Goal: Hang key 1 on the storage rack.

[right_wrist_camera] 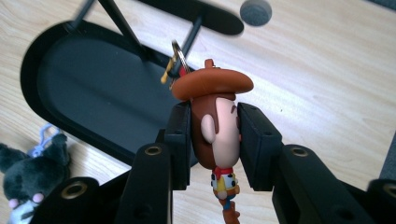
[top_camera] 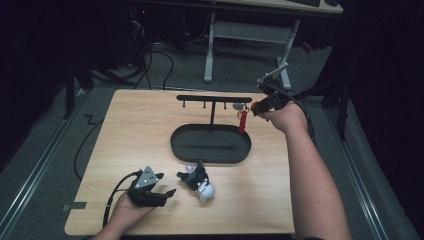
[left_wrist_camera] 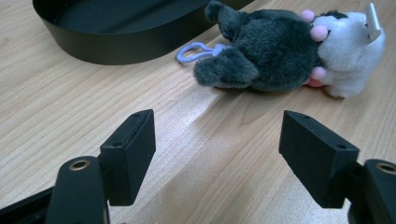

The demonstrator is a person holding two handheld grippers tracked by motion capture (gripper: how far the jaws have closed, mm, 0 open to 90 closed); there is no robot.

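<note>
Right tool (right_wrist_camera: 215, 140) clamped on cowboy keychain (right_wrist_camera: 217, 126) head, its ring (right_wrist_camera: 176, 58) at a peg of the black rack (top_camera: 214, 99) over the oval tray (top_camera: 210, 145). Risk: ring likely misses or slips off the peg, figure drops into tray; round head may squirt from the pads. Left tool (left_wrist_camera: 217, 149) jaws apart, empty, low over the table (left_wrist_camera: 70, 116) near plush keychain (left_wrist_camera: 289, 51); could nudge it

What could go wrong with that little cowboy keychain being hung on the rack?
The right gripper pinches only the cowboy figure's rounded head, so it might slip or twist. Its key ring sits right at a peg of the black rack; a missed hook could drop it into the tray. A hard tug might tip the slim rack.
</note>
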